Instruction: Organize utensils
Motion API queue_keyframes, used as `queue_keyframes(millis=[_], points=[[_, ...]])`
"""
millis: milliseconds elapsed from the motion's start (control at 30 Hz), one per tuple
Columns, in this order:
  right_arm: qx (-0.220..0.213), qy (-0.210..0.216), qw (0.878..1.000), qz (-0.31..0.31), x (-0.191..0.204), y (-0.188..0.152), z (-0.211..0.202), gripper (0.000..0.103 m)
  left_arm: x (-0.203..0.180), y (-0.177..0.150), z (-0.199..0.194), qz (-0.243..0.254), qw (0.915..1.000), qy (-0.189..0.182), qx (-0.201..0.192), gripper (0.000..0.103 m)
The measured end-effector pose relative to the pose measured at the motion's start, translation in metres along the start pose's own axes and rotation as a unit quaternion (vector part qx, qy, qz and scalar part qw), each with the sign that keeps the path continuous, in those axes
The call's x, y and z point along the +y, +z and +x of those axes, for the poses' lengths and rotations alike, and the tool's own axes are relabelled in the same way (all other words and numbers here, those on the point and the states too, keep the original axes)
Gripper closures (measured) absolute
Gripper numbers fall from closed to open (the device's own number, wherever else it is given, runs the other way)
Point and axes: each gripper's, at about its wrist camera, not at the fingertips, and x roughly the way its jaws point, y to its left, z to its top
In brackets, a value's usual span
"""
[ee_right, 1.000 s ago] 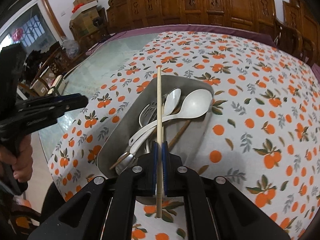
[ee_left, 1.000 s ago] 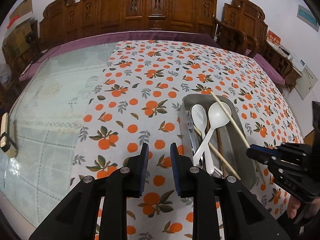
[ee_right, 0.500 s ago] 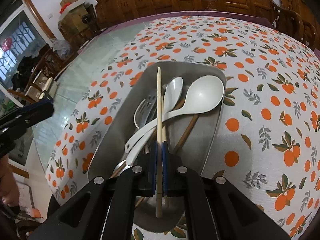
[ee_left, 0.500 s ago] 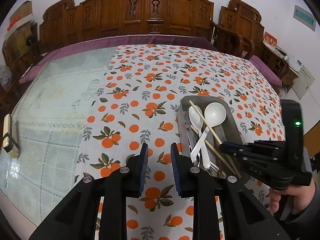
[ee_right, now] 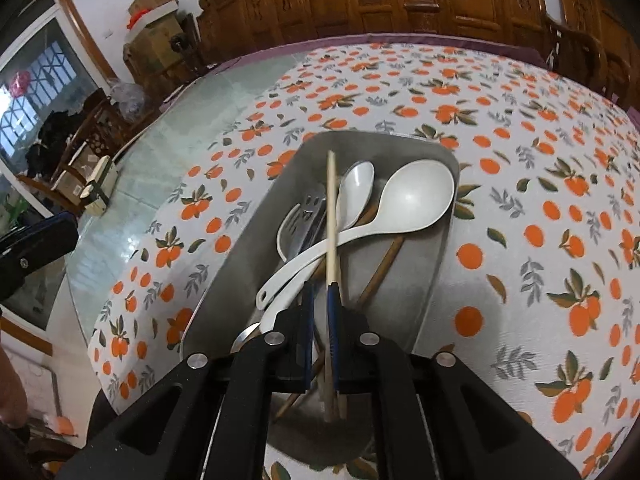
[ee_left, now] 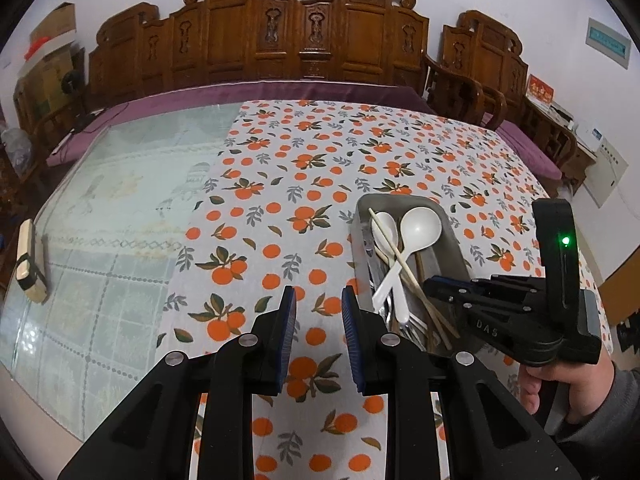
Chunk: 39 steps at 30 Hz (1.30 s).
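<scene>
A grey metal tray (ee_right: 424, 304) (ee_left: 454, 236) sits on the orange-print tablecloth and holds two white spoons (ee_right: 412, 196), metal forks (ee_right: 308, 216) and wooden chopsticks. My right gripper (ee_right: 320, 300) is low over the tray's near end with its jaws slightly apart. A pale chopstick (ee_right: 331, 220) lies between them on the spoons, against the right finger. In the left wrist view the same chopstick (ee_left: 394, 250) rests across the spoons. My left gripper (ee_left: 318, 308) is open and empty above the cloth, left of the tray.
The tablecloth (ee_left: 312, 168) covers the table's right part; bare glass top (ee_left: 120, 208) lies to the left. A small wooden block (ee_left: 28, 268) rests near the left edge. Carved wooden chairs (ee_left: 304, 36) stand behind the table.
My right gripper lowered the chopstick into the tray and its jaws have parted around it. My left gripper stayed open and drew back a little.
</scene>
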Motion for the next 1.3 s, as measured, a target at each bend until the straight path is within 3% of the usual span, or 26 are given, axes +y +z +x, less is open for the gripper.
queue_keyframes(millis=[100,167,333,500,533,567,633,667,700,767,900,1133,1300], points=[[-0.020,0.002,1.000,-0.001,0.000,-0.003,-0.021,0.080,-0.005,-0.003,-0.009,0.005,1.0000,0.000,-0.005,0.081],[-0.032,-0.002,0.999,-0.006,0.001,-0.005,-0.035,0.080,-0.008,-0.005,-0.014,0.007,0.9999,-0.002,-0.010,0.073],[-0.065,-0.018,0.997,-0.032,0.008,-0.014,-0.073,0.080,-0.020,-0.011,-0.027,0.012,0.9997,-0.006,-0.022,0.068],[-0.100,-0.034,0.994,-0.042,0.012,-0.028,-0.114,0.076,-0.032,-0.018,-0.038,0.014,0.9992,-0.005,-0.038,0.044],[-0.104,-0.038,0.993,-0.042,0.012,-0.031,-0.119,0.074,-0.034,-0.019,-0.040,0.014,0.9990,-0.004,-0.041,0.032],[-0.111,-0.046,0.992,-0.043,0.013,-0.036,-0.128,0.068,-0.036,-0.021,-0.043,0.014,0.9988,-0.001,-0.048,0.021],[-0.123,-0.054,0.990,-0.041,0.014,-0.045,-0.141,0.056,-0.041,-0.025,-0.048,0.014,0.9982,-0.003,-0.059,0.014],[-0.128,-0.060,0.989,-0.037,0.013,-0.050,-0.147,0.043,-0.044,-0.027,-0.051,0.014,0.9980,-0.003,-0.062,0.009],[-0.132,-0.064,0.989,-0.034,0.013,-0.053,-0.151,0.031,-0.046,-0.030,-0.052,0.015,0.9979,0.001,-0.063,0.008],[-0.140,-0.076,0.987,-0.023,0.009,-0.064,-0.162,0.020,-0.051,-0.035,-0.054,0.017,0.9978,0.002,-0.064,0.008],[-0.154,-0.092,0.984,-0.002,0.002,-0.084,-0.182,0.005,-0.063,-0.045,-0.058,0.020,0.9979,0.005,-0.061,0.008],[-0.175,-0.118,0.977,0.009,-0.004,-0.106,-0.220,0.003,-0.085,-0.059,-0.075,0.027,0.9971,0.007,-0.070,0.008],[-0.209,-0.135,0.969,0.007,0.001,-0.109,-0.256,0.003,-0.099,-0.056,-0.105,0.035,0.9944,-0.004,-0.100,0.008]])
